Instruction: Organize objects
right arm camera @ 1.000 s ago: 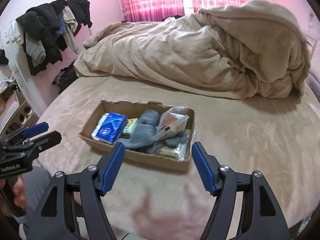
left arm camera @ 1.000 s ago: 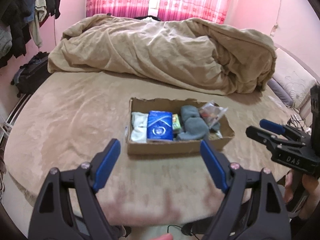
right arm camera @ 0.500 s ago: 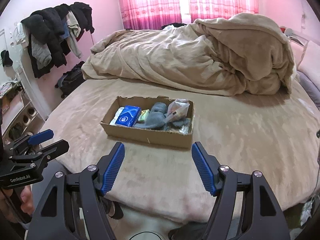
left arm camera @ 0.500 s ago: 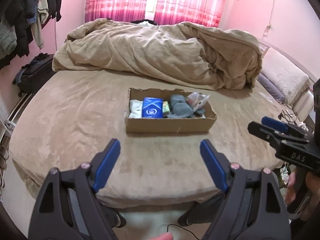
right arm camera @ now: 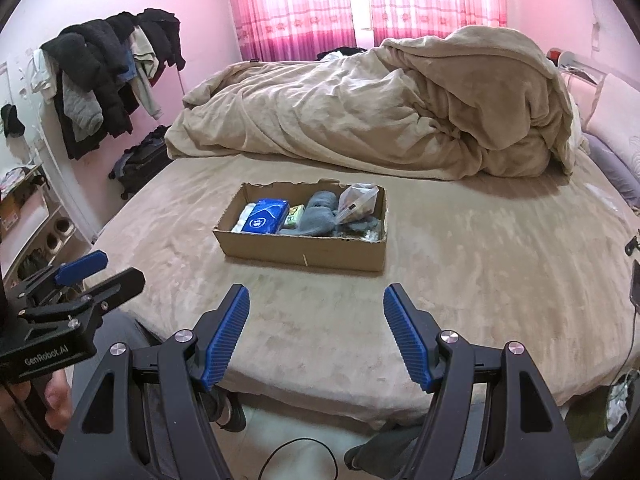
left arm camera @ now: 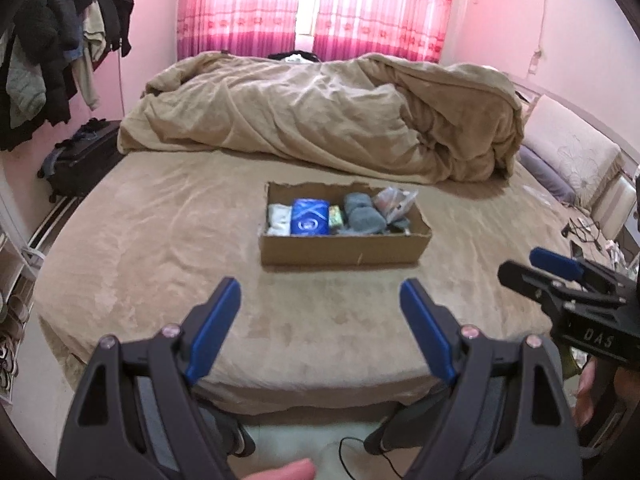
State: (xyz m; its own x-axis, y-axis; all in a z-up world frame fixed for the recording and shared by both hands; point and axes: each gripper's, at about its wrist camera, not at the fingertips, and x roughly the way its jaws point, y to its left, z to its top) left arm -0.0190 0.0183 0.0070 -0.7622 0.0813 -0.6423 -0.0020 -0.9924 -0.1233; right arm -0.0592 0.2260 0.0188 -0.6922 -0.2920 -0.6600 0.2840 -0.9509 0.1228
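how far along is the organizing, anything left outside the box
Looks nearly or fully done: the cardboard box on the bed already holds the blue pack, grey socks and clear bag. Nothing is in hand: left gripper and right gripper are open and empty. No loose item shows around the box.

Left gripper (left arm camera: 320, 312) and right gripper (right arm camera: 316, 316) — both spread wide, seemingly level — hold nothing.

One cardboard box (left arm camera: 346, 251); one blue tissue pack (left arm camera: 310, 217); two grey socks (left arm camera: 362, 214); one clear bag (left arm camera: 394, 202).
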